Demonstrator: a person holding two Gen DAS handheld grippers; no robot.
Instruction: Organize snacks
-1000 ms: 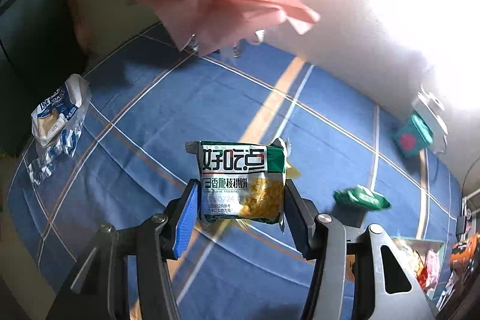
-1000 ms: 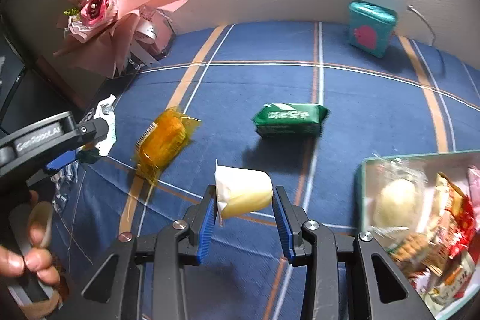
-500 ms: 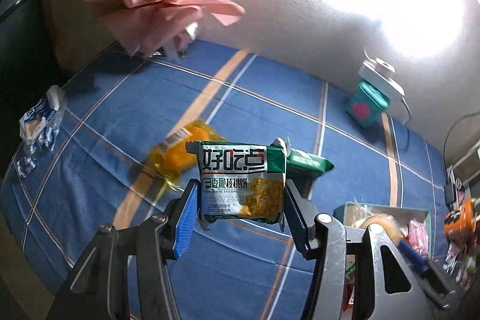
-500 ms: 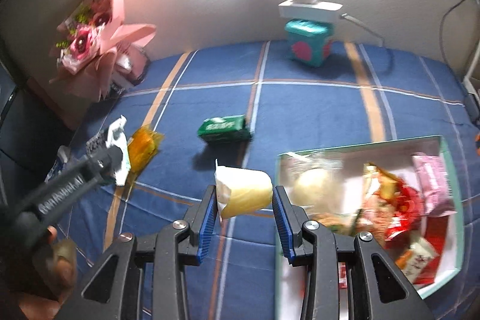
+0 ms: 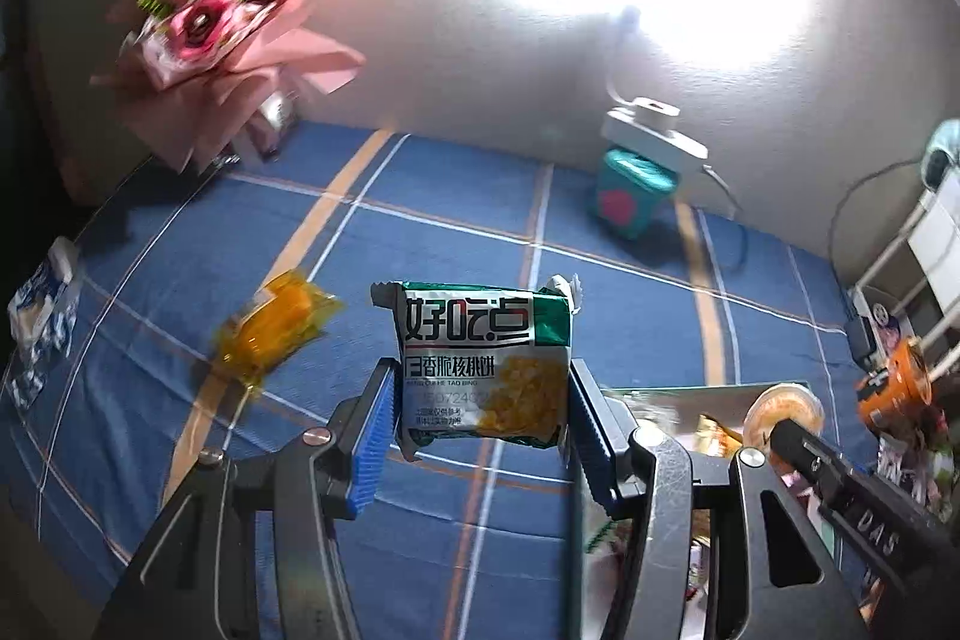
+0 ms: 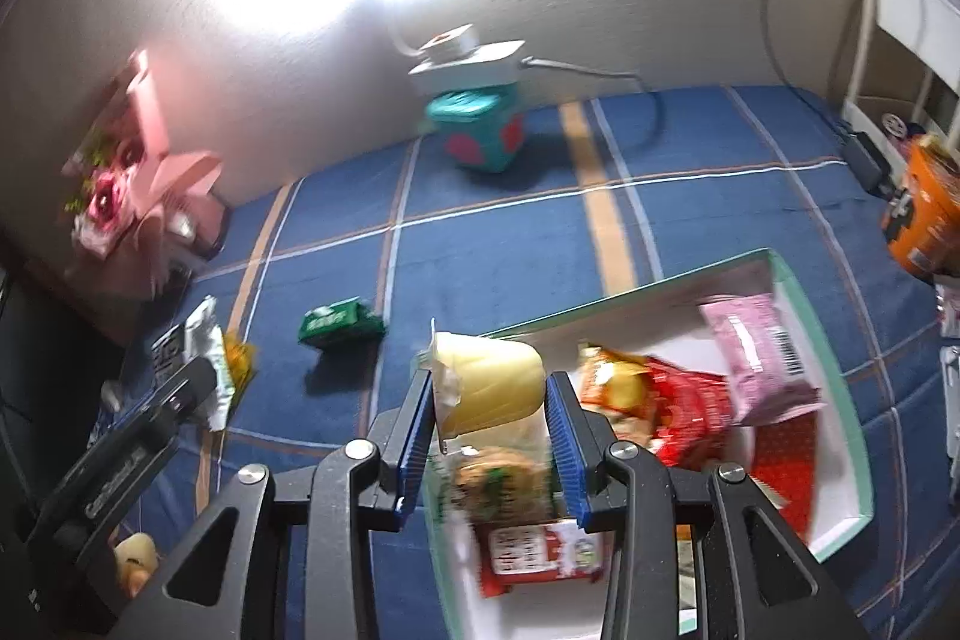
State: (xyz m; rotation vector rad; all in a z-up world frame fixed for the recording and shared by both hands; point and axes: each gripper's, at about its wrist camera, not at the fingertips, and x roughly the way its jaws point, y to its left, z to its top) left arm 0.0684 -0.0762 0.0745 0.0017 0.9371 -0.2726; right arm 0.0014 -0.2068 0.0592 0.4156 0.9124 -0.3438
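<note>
Both grippers loaded. Left gripper (image 5: 480,418) pinches a green-and-white biscuit packet (image 5: 483,361) by its side edges, packet upright, front facing the camera. Right gripper (image 6: 489,415) is clamped on a pale yellow jelly cup (image 6: 489,385) lying on its side, foil lid toward the left pad. The cup hangs over the near-left corner of the teal-rimmed box (image 6: 807,322), which sits near the right edge of the blue plaid tablecloth (image 6: 480,244).

Risks, as I judge them:
- The box is already crowded: pink packet (image 6: 756,358), red bag (image 6: 678,400), red-and-white packet (image 6: 534,556), a round cookie pack (image 6: 498,481). A cup dropped on that pile could roll or bounce over the rim.
- The cup is a tapered cylinder held across its round wall, so it can pivot or slip. The grip is firm, so the thin plastic may dent or the foil may pop.
- Both tools head for the same box. In the left view the right tool is close on the right, so they could clash if both release together.
- The packet is held by its lower half only, so it may fold or twist out.
- Both views are blurred, so aim is uncertain.

Still loose on the cloth: an orange wrapped snack (image 5: 273,334) near the left edge and a green packet (image 6: 339,322) mid-cloth.

Readable text:
- Biscuit packet: "好吃点" in large type, then "香脆核桃饼" and small pinyin ending "TAO BING". The date code begins "2507"; the rest is unclear.
- Tool bodies carry lettering too blurred to trust.
- No other label is legible.
</note>
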